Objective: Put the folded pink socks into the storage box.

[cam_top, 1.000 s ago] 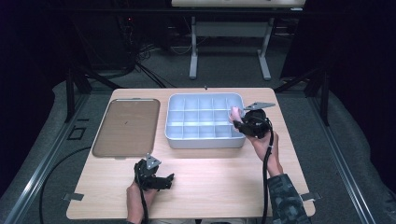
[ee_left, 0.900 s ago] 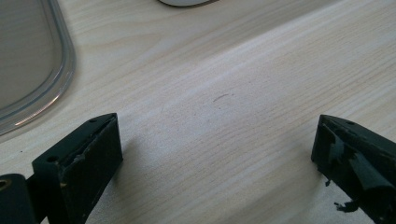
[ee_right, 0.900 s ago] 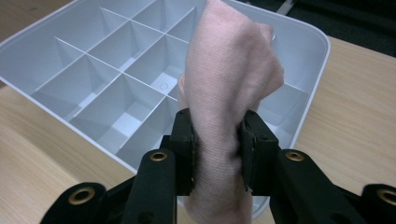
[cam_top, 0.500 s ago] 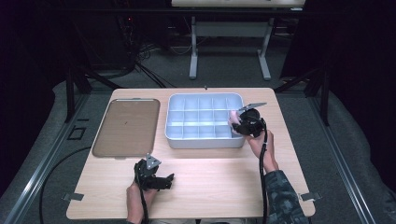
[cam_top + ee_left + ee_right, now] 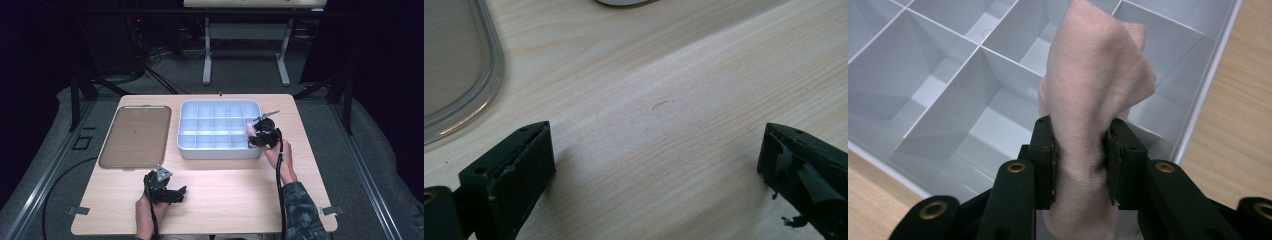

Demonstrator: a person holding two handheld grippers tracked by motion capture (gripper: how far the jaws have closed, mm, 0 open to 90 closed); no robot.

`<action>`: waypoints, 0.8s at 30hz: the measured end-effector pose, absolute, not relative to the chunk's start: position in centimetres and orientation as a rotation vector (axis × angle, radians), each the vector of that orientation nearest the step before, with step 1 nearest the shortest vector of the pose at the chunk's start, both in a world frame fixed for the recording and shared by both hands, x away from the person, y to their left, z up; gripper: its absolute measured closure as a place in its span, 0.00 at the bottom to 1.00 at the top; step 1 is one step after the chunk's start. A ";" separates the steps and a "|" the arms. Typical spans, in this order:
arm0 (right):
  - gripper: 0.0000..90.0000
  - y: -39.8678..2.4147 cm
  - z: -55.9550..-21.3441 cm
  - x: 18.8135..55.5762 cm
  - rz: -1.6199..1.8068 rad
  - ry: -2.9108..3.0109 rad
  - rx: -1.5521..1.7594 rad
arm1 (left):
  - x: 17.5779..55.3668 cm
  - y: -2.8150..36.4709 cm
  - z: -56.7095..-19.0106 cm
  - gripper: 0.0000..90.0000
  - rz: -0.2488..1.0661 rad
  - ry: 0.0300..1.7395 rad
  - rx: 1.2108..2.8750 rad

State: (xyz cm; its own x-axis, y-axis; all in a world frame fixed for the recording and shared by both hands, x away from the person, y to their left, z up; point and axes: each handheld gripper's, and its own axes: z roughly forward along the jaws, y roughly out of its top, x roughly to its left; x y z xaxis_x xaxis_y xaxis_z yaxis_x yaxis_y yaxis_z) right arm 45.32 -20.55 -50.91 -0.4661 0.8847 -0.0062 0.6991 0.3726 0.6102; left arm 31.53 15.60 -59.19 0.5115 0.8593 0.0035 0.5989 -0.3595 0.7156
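Pink cloth point(image 5: 1095, 90) pinched in my right tongs point(image 5: 1080, 150) over organizer tray point(image 5: 189, 150) near-right compartment, ready for drop; left tongs point(image 5: 654, 155) spread, idle on tabletop point(image 5: 664, 90).

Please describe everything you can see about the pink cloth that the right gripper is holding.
The pink cloth is a soft, pale pink piece of fabric with a fine knitted or ribbed look. It is bunched and folded, not spread flat. The right gripper pinches it near the middle, both black pads pressing on it, so it stands up above the jaws and narrows between them. It hangs over the white compartment tray, near the tray's right end as the high view shows. Whether it touches the tray cannot be told.
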 end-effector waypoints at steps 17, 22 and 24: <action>0.75 -20.0 -51.0 45.5 0.660 2.393 1.393 | 31.6 15.6 -59.2 0.02 0.504 1.182 2.094; 0.67 -20.2 -50.9 45.4 0.686 2.425 1.410 | 31.6 15.6 -59.2 0.02 0.504 1.182 2.094; 0.64 -20.4 -50.7 45.3 0.695 2.431 1.410 | 31.6 15.6 -59.2 0.02 0.504 1.182 2.094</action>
